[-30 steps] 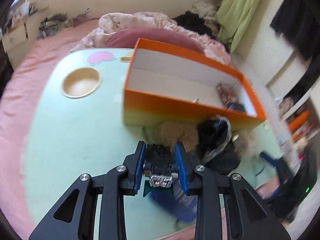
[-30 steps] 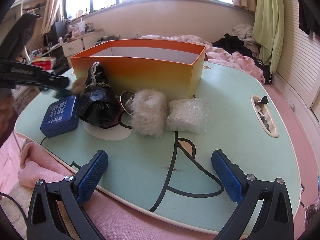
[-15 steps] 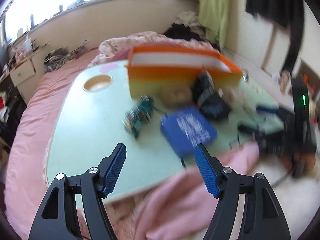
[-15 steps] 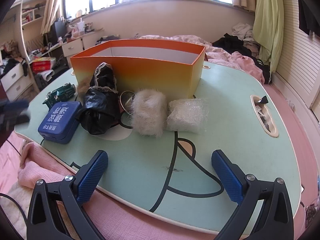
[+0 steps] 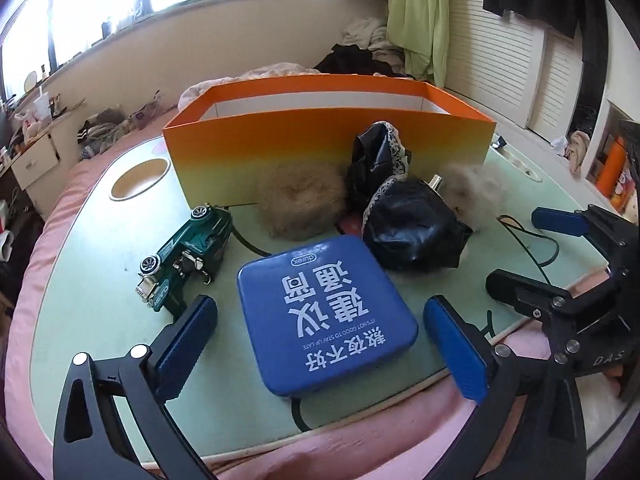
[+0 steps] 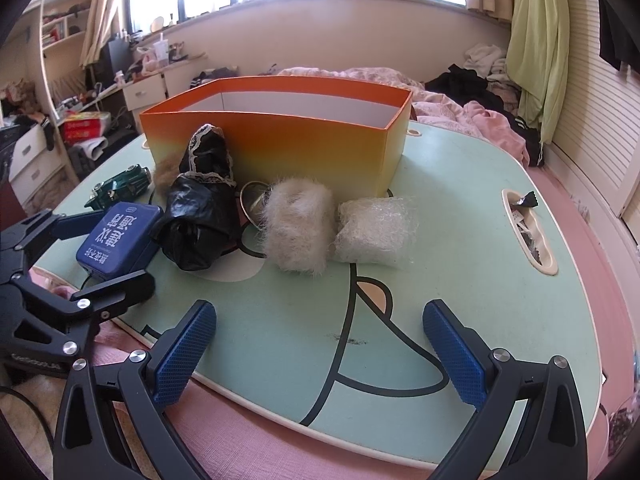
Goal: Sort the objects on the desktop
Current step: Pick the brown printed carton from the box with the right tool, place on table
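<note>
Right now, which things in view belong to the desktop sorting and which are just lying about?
Sorting job: orange box, blue tin, green toy car, black bag, brown fur puff, white fur puff.

Lying about: green curtain, pink bedding, white drawers.

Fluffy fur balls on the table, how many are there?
2: a brown fur ball against the orange box, and a white fur ball beside the black bag. Others may be hidden.

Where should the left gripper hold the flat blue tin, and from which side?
Grip the blue tin across its two long side edges, coming low from the near table edge. It lies flat between the open fingers of the left gripper, and its sides look thin, so the grip must sit low.
</note>
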The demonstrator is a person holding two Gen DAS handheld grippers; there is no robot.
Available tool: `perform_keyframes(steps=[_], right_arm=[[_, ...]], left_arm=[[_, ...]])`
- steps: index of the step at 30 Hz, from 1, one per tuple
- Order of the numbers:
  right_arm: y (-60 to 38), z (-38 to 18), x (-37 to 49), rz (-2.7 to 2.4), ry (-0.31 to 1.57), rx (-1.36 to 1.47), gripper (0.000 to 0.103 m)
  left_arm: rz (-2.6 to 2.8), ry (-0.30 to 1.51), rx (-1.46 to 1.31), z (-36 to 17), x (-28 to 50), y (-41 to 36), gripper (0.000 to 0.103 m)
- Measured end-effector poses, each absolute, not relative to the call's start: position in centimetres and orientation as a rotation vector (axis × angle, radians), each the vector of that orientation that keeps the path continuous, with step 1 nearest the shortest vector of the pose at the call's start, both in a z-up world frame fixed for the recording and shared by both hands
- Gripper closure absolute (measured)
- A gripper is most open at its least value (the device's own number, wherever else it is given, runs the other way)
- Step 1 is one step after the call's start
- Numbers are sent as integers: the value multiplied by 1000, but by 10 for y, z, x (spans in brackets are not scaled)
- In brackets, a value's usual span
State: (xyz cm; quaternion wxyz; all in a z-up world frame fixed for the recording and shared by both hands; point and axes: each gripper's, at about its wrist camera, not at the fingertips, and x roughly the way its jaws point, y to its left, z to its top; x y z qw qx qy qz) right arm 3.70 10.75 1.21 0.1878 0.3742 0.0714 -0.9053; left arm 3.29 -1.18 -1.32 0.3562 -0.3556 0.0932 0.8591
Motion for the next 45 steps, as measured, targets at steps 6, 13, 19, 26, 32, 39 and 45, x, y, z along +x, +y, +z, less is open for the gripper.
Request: perform_keyframes(steps=[6,13,19,26,32,39,45], right_arm=[[119,53,43,-2523,113,972,13],[92,152,-34,-2515,106,1051,33],[12,93,-137,-2368,498,1588,51],[2,30,-159,-2374,746,1834,55],[3,34,-154,-2256,614,1805,48],[22,78,-144,-2328,393,1725,46],[8,38,-162,-2275,608,1890,45]], left_arm=[[2223,226,-904,-17,35,-14,0],[2227,221,-903,-19,34,-14,0],[2230,219,-900,-19,34,-15,0],[2228,214,-891,-20,33,-15,0],[2229,210,-890,-20,34,-14,0],[2233,205,-891,-19,35,-13,0],[2236,204,-892,-18,36,-12,0]])
